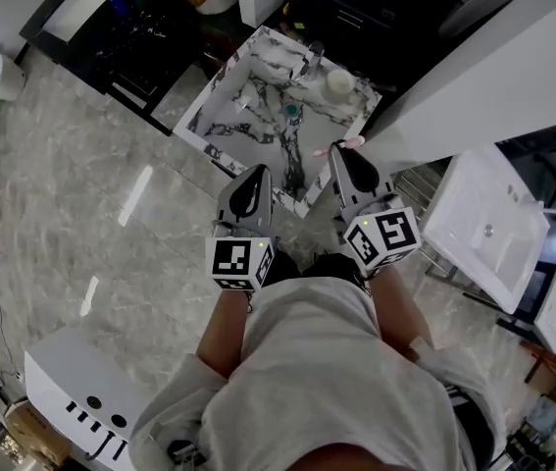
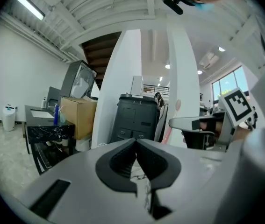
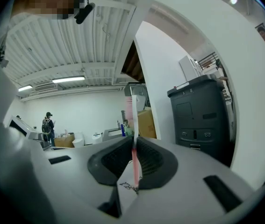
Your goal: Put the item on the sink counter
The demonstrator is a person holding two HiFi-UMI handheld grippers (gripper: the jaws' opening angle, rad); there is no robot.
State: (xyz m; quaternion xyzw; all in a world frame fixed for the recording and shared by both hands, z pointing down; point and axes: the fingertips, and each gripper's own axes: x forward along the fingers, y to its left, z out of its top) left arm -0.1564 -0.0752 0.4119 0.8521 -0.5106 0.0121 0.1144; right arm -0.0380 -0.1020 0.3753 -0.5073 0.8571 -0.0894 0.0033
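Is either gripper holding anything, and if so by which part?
The right gripper clamps a thin pink-and-white stick by its pink lower part. The left gripper is shut and empty.

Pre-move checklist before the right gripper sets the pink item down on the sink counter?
1. Right gripper fingers shut on the pink item: ok.
2. Left gripper shut, holding nothing: ok.
3. Sink counter in view ahead of both grippers: ok.
4. White cup sits at the far corner, apart from the near rim: ok.
5. Height of the item above the counter: cannot tell.
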